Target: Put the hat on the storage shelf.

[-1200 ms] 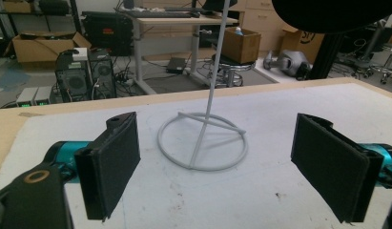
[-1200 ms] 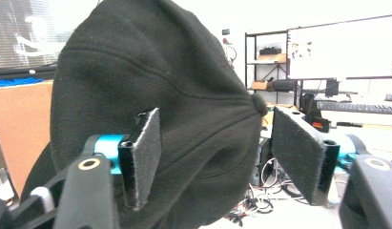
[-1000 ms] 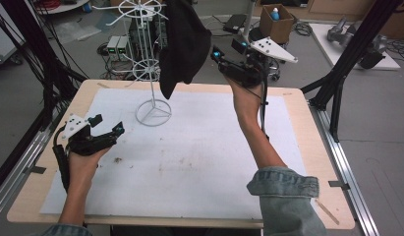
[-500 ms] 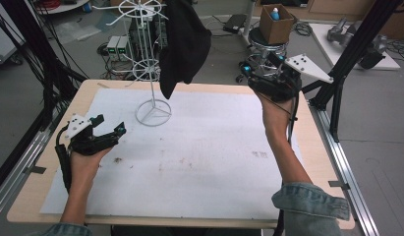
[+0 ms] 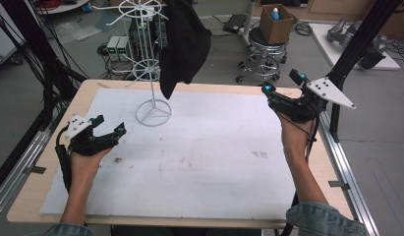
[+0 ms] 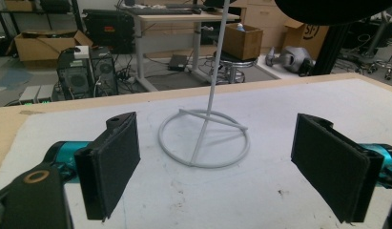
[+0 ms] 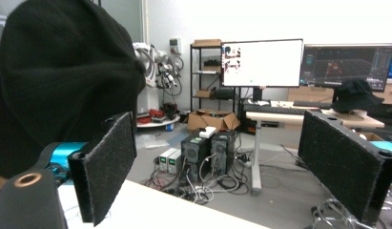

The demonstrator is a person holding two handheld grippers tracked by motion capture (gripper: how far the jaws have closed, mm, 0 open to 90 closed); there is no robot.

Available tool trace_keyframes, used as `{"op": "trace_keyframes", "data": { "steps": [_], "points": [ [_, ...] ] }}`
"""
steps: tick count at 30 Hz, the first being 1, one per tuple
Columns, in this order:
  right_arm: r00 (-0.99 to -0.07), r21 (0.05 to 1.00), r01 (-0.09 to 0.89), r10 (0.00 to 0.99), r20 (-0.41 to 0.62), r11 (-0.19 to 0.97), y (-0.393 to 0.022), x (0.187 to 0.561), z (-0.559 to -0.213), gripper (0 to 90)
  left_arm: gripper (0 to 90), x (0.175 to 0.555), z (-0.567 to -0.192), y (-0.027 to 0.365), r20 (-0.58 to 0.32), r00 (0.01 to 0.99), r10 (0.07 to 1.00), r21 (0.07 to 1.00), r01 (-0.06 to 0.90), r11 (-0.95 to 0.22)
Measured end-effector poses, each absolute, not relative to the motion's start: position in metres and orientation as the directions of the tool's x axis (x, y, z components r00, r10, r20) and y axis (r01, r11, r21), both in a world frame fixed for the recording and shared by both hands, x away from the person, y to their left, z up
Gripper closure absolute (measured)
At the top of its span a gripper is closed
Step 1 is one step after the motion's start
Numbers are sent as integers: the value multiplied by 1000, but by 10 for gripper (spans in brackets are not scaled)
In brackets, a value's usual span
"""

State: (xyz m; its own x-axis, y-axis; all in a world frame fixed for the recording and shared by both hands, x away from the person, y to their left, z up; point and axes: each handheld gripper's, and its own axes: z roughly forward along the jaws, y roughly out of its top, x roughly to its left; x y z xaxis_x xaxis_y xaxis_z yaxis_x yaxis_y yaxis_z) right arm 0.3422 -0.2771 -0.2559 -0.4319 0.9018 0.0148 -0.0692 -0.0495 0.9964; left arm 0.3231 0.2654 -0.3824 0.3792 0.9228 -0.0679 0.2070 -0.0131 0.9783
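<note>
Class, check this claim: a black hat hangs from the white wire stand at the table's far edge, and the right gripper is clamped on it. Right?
Not quite. The black hat hangs from the white wire stand, but the right gripper is open and clear of it, as the high view shows.

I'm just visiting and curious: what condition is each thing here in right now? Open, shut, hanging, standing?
Left gripper: open, jaws wide apart, holding nothing, low over the white sheet.
Right gripper: open, holding nothing, raised near the table's far right edge.
Black knitted beanie: hanging from the rack, clear of the table.
White wire rack: standing upright on its ring base.
White paper sheet: lying flat on the table, smudged in places.
</note>
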Motion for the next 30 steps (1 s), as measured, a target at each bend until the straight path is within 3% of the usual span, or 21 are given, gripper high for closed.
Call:
{"op": "trace_keyframes", "data": {
  "steps": [20,24,27,30],
  "points": [
    [-404,995,-24,911,83,-101,-313,312,-317,117,168,323,-384,265,-64,378,923,978,209,-17],
    [-406,994,61,907,107,-90,-315,311,-324,102,168,323,-383,264,-60,382,922,977,211,-24],
    [-379,997,-3,923,67,-74,-314,306,-331,102,169,323,-383,264,-61,383,922,978,208,-22],
    [-392,997,38,917,78,-69,-313,304,-338,102,168,323,-383,265,-63,382,922,978,209,-20]
  ]
}}
